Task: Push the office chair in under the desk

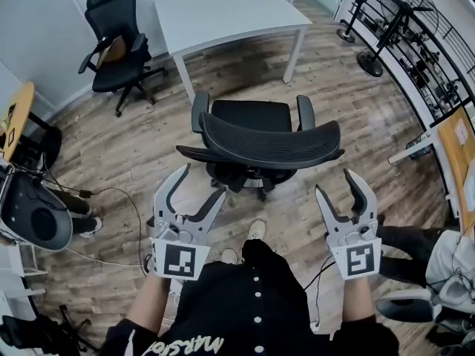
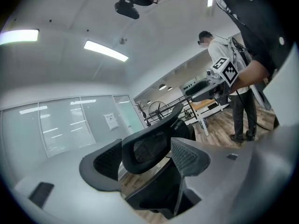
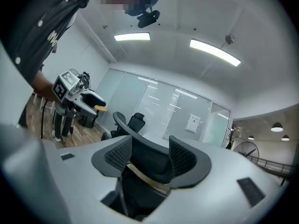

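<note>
Chair position: the black mesh-backed office chair (image 1: 261, 136) stands on the wood-plank floor (image 1: 141, 154). Its backrest is toward the person and its seat faces the white rectangular bench (image 1: 223, 10). It stands clear of the bench, not under it.

The left tongs (image 1: 200, 184) sit just behind the left end of the chair's backrest. The right tongs (image 1: 334, 184) sit behind its right end, slightly further off. Both tongs are released, jaws spread wide, gripping nothing. Each gripper view shows the backrest framed in the gap between the pads, with neither pad pressing on it. Whether the left tip grazes the backrest edge cannot be settled.

Beyond the chair and to its left, a second black office chair (image 1: 115, 39) stands by the wall. To the chair's right, a black metal rack (image 1: 415, 50) runs along the room's edge. Loose cables (image 1: 111, 199) trail on the floor left of the chair.
</note>
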### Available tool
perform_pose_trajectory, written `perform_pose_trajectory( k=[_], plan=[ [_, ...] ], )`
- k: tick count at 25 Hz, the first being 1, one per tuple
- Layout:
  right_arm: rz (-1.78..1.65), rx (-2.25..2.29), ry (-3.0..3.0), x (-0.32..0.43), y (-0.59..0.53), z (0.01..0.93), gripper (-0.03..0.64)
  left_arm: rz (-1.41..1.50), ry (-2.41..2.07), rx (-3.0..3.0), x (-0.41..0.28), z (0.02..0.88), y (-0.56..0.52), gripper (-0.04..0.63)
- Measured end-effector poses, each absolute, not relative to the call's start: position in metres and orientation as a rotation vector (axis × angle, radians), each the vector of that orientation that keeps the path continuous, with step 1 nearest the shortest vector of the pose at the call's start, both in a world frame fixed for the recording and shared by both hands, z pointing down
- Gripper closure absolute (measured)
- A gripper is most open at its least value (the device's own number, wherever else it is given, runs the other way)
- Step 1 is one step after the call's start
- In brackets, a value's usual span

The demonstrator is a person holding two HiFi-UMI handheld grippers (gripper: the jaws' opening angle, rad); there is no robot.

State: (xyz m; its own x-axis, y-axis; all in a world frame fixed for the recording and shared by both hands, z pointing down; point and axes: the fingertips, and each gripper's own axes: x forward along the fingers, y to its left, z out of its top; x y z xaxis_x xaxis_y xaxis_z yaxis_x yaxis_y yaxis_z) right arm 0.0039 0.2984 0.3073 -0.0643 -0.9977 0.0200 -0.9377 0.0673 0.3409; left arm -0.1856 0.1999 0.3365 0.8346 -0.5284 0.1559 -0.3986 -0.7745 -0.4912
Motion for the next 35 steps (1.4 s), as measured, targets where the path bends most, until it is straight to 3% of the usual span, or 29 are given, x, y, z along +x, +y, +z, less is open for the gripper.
perform_pose_trajectory(
  k=[18,21,35],
  plan=[
    [-0.724,1.301,-1.722,0.009,0.24,0.348,0.386,-0.609,0.406,-2.133,-0.118,0.345,0.162,0.272],
    [-0.738,1.279,-1.713,0.009,0.231,0.35,0.428,-0.572,0.415,-2.158,-0.114,0.34,0.158,0.354],
    [-0.679,1.301,-1.783,0.011,0.228,0.348,0.408,-0.567,0.408,-2.151,-0.11,0.34,0.153,0.364]
  ],
)
